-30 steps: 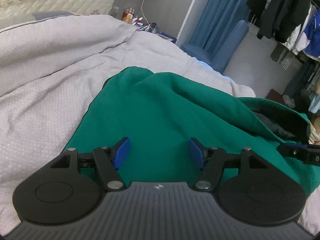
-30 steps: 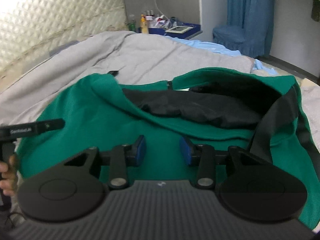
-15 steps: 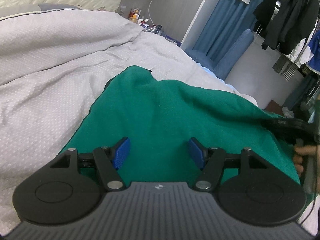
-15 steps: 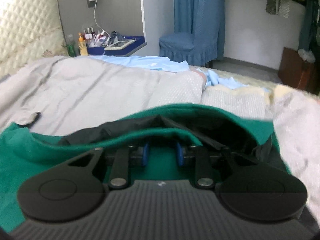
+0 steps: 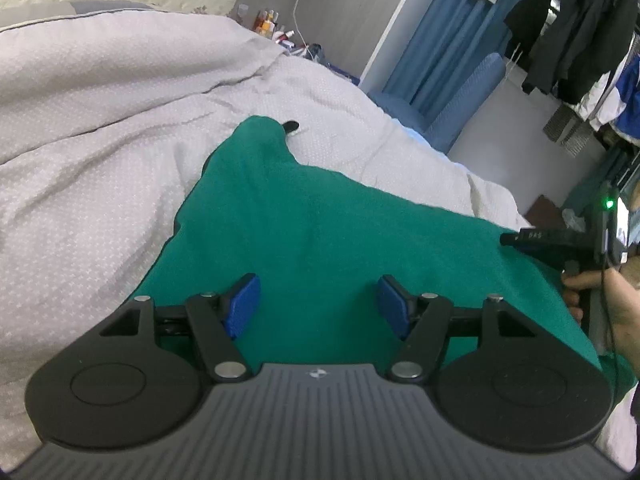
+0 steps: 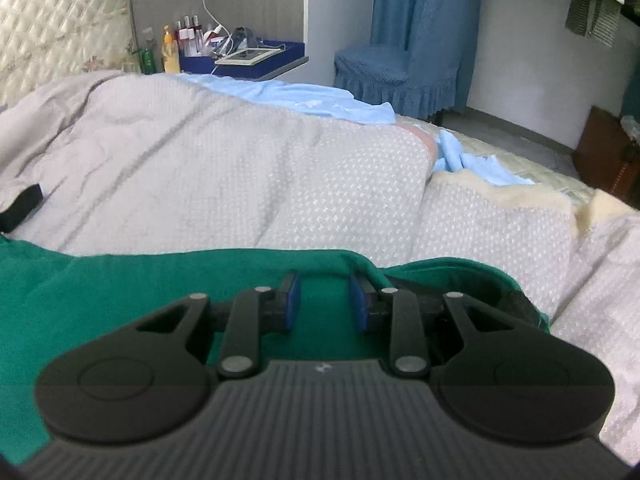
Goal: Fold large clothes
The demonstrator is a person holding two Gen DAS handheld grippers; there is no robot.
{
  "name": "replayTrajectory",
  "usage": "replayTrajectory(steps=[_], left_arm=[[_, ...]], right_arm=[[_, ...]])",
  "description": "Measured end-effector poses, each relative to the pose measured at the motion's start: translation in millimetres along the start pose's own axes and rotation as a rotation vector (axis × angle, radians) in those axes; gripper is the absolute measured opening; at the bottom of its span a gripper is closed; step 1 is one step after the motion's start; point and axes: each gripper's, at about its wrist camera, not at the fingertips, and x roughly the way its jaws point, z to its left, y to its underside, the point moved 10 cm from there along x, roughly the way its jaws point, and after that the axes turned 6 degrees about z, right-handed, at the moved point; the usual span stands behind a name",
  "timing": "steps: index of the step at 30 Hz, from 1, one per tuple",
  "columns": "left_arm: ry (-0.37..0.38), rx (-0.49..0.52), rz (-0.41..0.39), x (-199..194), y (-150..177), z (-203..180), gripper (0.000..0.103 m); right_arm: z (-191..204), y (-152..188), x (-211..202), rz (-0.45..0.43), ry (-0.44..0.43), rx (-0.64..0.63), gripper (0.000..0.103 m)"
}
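One green garment [image 5: 320, 232] spread on the one grey quilt [image 5: 100, 128], my left gripper [image 5: 318, 306] spread wide above it gripping nothing, my right gripper [image 6: 325, 300] narrowed, its two pads straddling the garment's far edge, pinch uncertain.

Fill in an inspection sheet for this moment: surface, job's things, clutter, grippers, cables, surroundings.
Surface: bed under a grey quilt.
Job's things: green garment spread on the quilt, black lining showing at its right edge.
Clutter: light blue cloth at the bed's far side.
Grippers: left gripper open above the garment; right gripper narrow at the garment's edge, grip unclear.
Cables: white cord hanging down the wall.
Surroundings: bottles on a side table, blue chair, hanging clothes.
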Motion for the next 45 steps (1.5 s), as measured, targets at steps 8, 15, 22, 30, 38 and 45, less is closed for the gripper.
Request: replayTrajectory(steps=[8, 15, 22, 30, 38, 45], left_arm=[[0.016, -0.003, -0.014, -8, -2, -2, 0.073], [0.017, 0.022, -0.068, -50, -10, -28, 0.082], [0.009, 0.134, -0.095, -85, 2, -73, 0.084], [-0.034, 0.206, -0.033, -62, 31, -82, 0.085], [0.000, 0.133, 0.049, -21, 44, -63, 0.094], [0.014, 0.111, 0.029, -26, 43, -61, 0.096]], right_arm=[[2, 4, -29, -0.032, -0.065, 0.037, 0.031], [29, 34, -105, -0.025, -0.191, 0.012, 0.032], [55, 67, -185, -0.080, -0.242, -0.051, 0.032], [84, 111, -198, -0.048, -0.250, -0.124, 0.037], [84, 122, -153, 0.050, -0.301, -0.024, 0.037], [85, 124, -151, 0.048, -0.313, 0.010, 0.037]])
